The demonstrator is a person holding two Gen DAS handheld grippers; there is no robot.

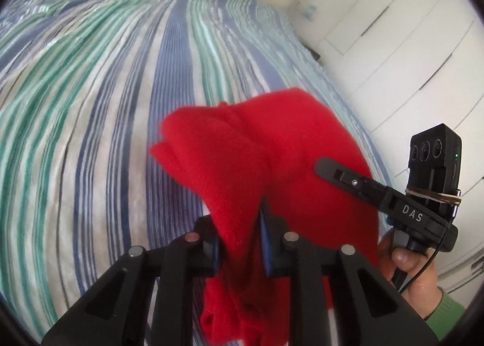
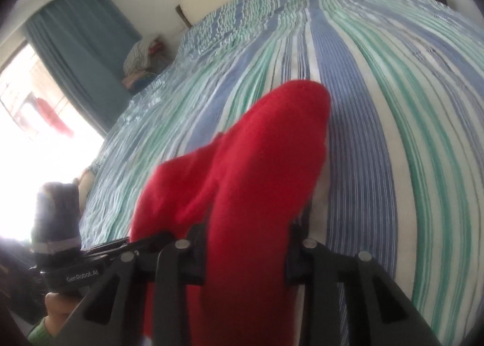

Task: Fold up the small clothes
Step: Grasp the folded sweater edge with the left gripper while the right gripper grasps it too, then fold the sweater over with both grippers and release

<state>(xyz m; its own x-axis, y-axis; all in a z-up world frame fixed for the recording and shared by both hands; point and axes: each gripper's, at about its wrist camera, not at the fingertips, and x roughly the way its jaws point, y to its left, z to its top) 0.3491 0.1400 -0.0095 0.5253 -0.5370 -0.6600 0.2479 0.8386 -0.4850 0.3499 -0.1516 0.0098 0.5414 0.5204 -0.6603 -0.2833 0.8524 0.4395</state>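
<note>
The bed fills both views, covered in a sheet striped blue, green and white, and nothing else lies on the stretch before us. Above it we hold the red garment, a small fleecy piece lifted clear of the sheet and hanging between both tools near the bed's edge on the wardrobe side.

The left gripper has its fingers narrowed on a bunched fold of the cloth, with the rest spilling forward and down. The right gripper also has cloth running between its fingers, closed on the garment, which drapes forward over them.

We judge the garment light, soft and limp, with a nap that should not slip from the pads; it will sag wherever it is unsupported, so a hem or corner at each side is the sensible hold, kept taut before laying it flat.

Lettering reads "DAS" on the right tool in the left view, and "GenRobot.AI" on the left tool in the right view.
</note>
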